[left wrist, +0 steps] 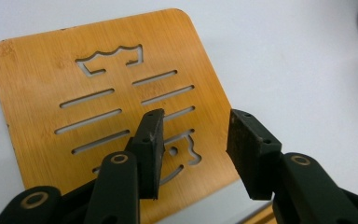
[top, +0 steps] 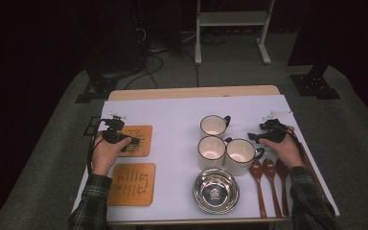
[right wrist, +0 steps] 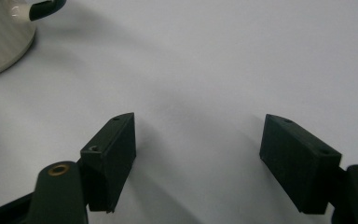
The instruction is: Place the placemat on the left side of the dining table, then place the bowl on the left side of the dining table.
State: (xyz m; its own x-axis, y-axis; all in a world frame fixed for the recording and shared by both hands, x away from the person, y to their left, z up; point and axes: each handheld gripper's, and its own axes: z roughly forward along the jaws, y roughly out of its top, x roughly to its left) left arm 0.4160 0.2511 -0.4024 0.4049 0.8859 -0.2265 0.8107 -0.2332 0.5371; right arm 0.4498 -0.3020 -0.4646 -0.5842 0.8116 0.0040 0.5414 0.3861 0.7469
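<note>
So the left gripper (top: 133, 142) sits over the far one of two square bamboo coasters with slots cut through them (top: 135, 140), on the left side of the table covered in white cloth (top: 172, 120). In the left gripper view its jaws stand apart with nothing pinched: the coaster (left wrist: 98, 88) lies flat on the cloth under and beyond the pads, and there's a clear gap between them. So it's let go, not clamped on anything.

The second slotted bamboo coaster (top: 132, 184) lies nearer the person, just below the first, the two close but not touching.

The right gripper (top: 252, 136) rests on the right side of the table, next to the handle of a white enamel mug with a dark rim (top: 240, 155). Its jaws are spread wide over bare cloth in the right gripper view, holding nothing, with that mug (right wrist: 2, 35) at the top left corner.

Two more white mugs (top: 212, 139) stand beside it, a shiny steel bowl (top: 215, 190) sits in front of them, and three dark reddish wooden spoons (top: 270, 184) lie side by side under the right hand.
</note>
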